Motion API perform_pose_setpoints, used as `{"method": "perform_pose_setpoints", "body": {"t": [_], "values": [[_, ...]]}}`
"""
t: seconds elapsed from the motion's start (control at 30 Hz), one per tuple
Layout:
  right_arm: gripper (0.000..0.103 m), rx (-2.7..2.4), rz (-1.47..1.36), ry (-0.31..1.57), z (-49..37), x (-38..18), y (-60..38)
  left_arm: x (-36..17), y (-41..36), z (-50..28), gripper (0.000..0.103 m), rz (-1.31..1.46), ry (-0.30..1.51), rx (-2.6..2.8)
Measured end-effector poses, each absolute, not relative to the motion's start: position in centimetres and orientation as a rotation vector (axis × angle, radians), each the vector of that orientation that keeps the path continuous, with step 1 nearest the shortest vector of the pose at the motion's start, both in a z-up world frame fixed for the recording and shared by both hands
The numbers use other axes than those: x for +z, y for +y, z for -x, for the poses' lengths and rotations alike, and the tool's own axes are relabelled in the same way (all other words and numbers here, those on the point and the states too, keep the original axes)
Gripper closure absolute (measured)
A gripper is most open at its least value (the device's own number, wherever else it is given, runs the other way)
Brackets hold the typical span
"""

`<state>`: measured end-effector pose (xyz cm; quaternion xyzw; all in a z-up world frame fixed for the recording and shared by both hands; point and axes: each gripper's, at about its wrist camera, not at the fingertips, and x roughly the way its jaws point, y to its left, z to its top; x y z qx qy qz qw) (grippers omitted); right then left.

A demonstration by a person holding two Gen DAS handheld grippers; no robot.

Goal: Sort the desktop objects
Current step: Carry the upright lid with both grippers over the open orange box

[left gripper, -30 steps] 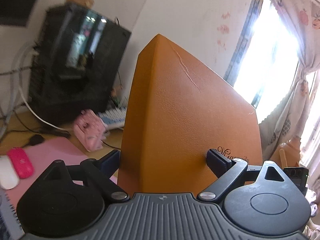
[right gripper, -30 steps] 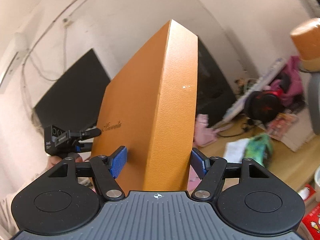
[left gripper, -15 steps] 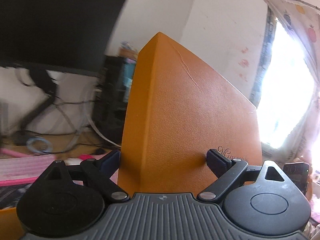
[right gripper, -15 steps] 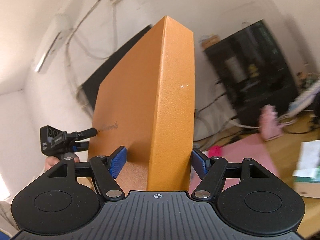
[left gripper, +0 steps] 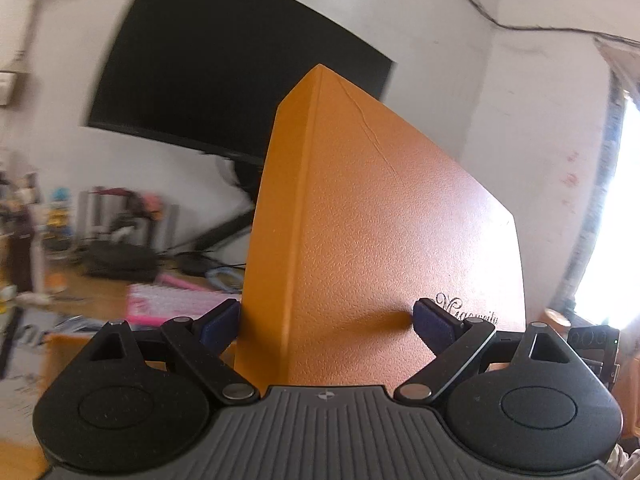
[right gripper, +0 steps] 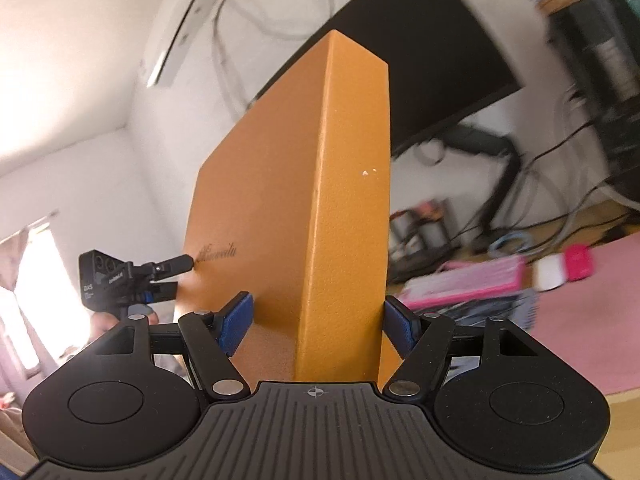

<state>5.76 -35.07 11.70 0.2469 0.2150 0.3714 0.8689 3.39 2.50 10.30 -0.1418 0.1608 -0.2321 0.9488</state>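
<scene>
The orange box (left gripper: 384, 232) is now swung away from the window toward the monitor (left gripper: 224, 80), so it is judged mid-carry. It is held aloft, clamped between both grippers: the left gripper (left gripper: 326, 320) is closing tighter, and the right gripper (right gripper: 316, 320) is pressed on its narrow edge.

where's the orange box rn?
Off the desk, held between both grippers: the orange box fills the centre of each wrist view, left gripper closing on it, right gripper clamping one end, black monitor behind.
</scene>
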Motion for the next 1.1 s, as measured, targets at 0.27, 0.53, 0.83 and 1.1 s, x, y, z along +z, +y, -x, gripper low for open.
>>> {"method": "perform_pose_setpoints", "body": {"t": [0.27,0.53,0.83,1.1], "values": [[0.031,0.899,-0.506,0.551,-8.6,10.3,-27.0,8.4,8.9,-0.7,0.011,0.357,0.350,-0.335],[0.031,0.917,-0.508,0.647,-10.4,8.0,-22.2,6.0,13.8,-0.5,0.012,0.415,0.396,-0.290],[0.030,0.877,-0.496,0.698,-11.6,7.2,-20.3,3.5,16.1,-2.2,0.012,0.458,0.463,-0.309],[0.027,0.835,-0.484,0.723,-13.3,5.7,-20.0,2.0,16.1,-3.6,0.012,0.433,0.506,-0.311]]}}
